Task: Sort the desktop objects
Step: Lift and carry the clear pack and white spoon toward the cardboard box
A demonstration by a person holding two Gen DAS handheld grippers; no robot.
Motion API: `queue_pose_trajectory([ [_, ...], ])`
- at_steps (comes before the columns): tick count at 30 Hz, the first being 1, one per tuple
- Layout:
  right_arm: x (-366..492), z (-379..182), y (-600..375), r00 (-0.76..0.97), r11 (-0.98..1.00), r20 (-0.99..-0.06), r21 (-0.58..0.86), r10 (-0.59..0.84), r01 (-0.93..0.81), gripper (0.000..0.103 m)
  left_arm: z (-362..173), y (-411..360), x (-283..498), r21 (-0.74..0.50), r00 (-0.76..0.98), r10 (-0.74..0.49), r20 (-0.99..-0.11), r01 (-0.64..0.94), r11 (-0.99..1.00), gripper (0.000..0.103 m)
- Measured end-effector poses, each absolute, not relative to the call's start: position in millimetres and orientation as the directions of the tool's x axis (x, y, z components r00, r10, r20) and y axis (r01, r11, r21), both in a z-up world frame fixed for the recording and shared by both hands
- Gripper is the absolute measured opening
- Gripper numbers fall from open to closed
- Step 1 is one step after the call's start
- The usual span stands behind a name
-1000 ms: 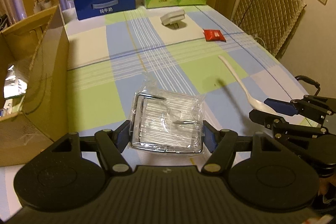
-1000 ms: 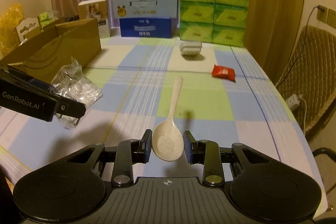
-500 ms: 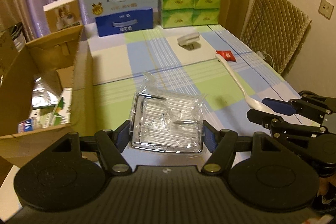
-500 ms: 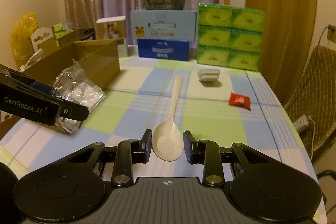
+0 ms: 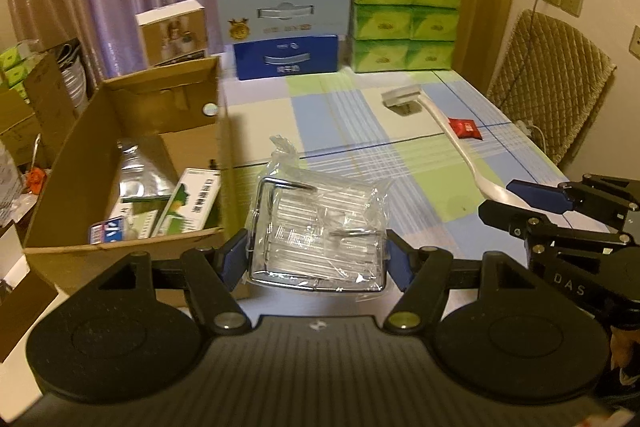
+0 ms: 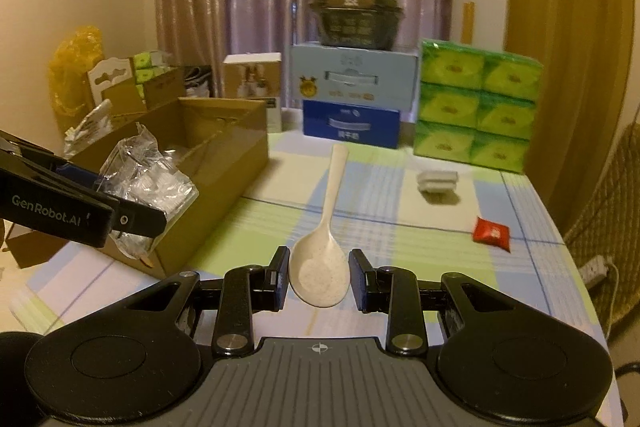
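Sorting partly complete. The left gripper (image 5: 316, 261) clamps a plastic-wrapped wire rack (image 5: 318, 233) beside the cardboard box (image 5: 120, 131), which already holds packets. The right gripper (image 6: 319, 277) grips a rice spoon (image 6: 322, 255) above the table (image 6: 400, 227). White adapter (image 6: 437, 182) and red sachet (image 6: 492, 233) remain unsorted.

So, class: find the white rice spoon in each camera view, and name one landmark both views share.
Left wrist view: the white rice spoon runs diagonally at right, its bowl hidden in the right tool.
Right wrist view: bottom centre, bowl clamped in the right tool, handle pointing away.
Shared landmark: the red packet on the checked tablecloth.
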State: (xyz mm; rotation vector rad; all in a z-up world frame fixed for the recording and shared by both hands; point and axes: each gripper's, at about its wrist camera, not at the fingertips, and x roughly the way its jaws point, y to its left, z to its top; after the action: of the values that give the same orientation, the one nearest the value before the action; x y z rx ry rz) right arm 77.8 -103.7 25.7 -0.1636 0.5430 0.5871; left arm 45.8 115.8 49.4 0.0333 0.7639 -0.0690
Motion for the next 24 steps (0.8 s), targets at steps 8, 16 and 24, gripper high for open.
queue_pose_trajectory([
  [8, 73.4, 34.9, -69.5, 0.671, 0.785, -0.513, 0.009, 0.536, -0.62, 0.029, 61.6, 144.6, 32.9, 0.018, 0.732, -0.008, -0.681, 0.028, 0.999, 0.065],
  [16, 72.2, 43.7, -31.8, 0.635, 0.74, -0.497, 0.021, 0.591, -0.672, 0.029, 69.9, 181.0, 22.1, 0.016, 0.736, 0.034, -0.676, -0.032, 0.999, 0.065],
  [24, 82.2, 57.6, 8.6, 0.597, 0.697, -0.474, 0.049, 0.647, -0.716, 0.029, 87.7, 222.4, 23.3, 0.028, 0.745, 0.067, -0.663, -0.064, 0.998, 0.065],
])
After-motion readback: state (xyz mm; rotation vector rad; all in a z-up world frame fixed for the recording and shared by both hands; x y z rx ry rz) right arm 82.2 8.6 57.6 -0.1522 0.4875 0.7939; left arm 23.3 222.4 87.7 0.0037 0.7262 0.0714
